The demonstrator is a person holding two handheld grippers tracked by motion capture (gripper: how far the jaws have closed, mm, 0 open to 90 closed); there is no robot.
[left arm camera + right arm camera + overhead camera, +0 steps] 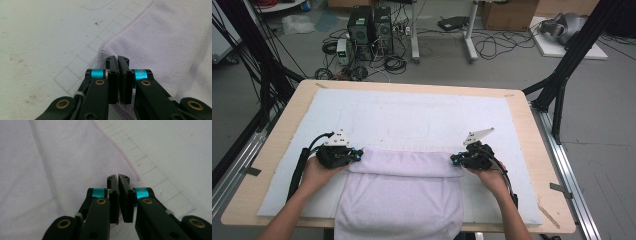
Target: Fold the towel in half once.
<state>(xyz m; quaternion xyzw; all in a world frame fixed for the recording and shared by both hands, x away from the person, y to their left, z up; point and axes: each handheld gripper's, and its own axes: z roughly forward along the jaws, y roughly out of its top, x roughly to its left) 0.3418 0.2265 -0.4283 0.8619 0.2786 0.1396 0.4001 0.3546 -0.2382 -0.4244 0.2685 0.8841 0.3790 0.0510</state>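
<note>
A pale lavender towel (402,195) lies on the near part of the white mat (412,110), and its lower end hangs over the table's front edge. Its far end is folded back into a rolled band. My left gripper (353,156) is shut on the left end of that band, my right gripper (455,160) on the right end. In the left gripper view the jaws of the left gripper (117,58) are pressed together at the towel (170,45) corner. In the right gripper view the right gripper (118,177) pinches the hemmed edge of the towel (50,157).
The mat covers most of a light wooden table (532,130) and has faint drawn grid lines (82,57). Behind the table, on the floor, are computer towers (369,27), tangled cables and a cardboard box (509,14). Black frame legs (562,75) stand at both sides.
</note>
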